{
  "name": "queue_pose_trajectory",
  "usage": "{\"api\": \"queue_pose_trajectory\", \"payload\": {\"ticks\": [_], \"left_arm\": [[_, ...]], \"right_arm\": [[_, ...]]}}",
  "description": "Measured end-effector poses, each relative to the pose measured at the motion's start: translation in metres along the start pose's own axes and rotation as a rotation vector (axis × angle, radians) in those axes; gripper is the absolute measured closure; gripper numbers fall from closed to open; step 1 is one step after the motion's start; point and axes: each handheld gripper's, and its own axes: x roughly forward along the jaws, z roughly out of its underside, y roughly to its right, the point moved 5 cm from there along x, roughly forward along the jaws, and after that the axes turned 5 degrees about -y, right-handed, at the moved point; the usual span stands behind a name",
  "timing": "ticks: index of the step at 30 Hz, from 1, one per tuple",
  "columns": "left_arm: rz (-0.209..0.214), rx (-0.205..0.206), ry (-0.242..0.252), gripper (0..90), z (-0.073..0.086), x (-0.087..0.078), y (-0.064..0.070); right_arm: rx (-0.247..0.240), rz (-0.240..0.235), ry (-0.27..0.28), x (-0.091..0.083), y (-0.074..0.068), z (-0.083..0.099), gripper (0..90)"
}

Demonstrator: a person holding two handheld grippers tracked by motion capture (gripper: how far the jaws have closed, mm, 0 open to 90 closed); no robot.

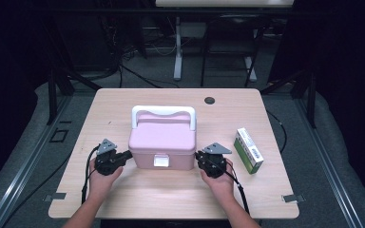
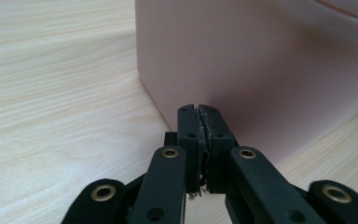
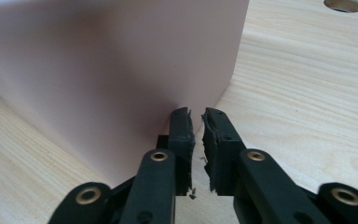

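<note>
A pink box (image 1: pixel 161 142) with a white handle (image 1: pixel 163 113) and a white front latch stands in the middle of the wooden table (image 1: pixel 119 102). My left gripper (image 1: pixel 129 154) lies at the box's lower left corner, shut with nothing in it. In the left gripper view its tips (image 2: pixel 199 109) sit right at the pink wall (image 2: pixel 261 60). My right gripper (image 1: pixel 197 156) rests at the box's lower right corner. Its jaws (image 3: pixel 196 114) are drawn together to a thin slit, empty, right up against the pink side (image 3: pixel 98 60).
A green and white carton (image 1: pixel 248 149) lies flat to the right of the right hand. A round cable hole (image 1: pixel 209 100) sits near the table's far edge, and it shows in the right gripper view (image 3: pixel 344 4). Bare wood stretches in front of the box.
</note>
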Motion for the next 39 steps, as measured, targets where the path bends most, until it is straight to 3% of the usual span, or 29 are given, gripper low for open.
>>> {"api": "queue_pose_trajectory", "payload": {"ticks": [11,30,39], "left_arm": [[0.021,0.004,-0.013,89.3,0.002,-0.002,0.007],[0.028,-0.012,-0.033,89.8,0.007,-0.009,0.015],[0.053,0.007,-0.049,89.8,0.013,-0.016,0.026]], "right_arm": [[0.005,0.010,-0.007,-0.004,-0.002,0.002,89.9],[-0.035,-0.009,-0.046,-0.014,-0.006,0.007,90.0],[-0.029,-0.006,-0.063,-0.024,-0.007,0.013,90.0]]}}
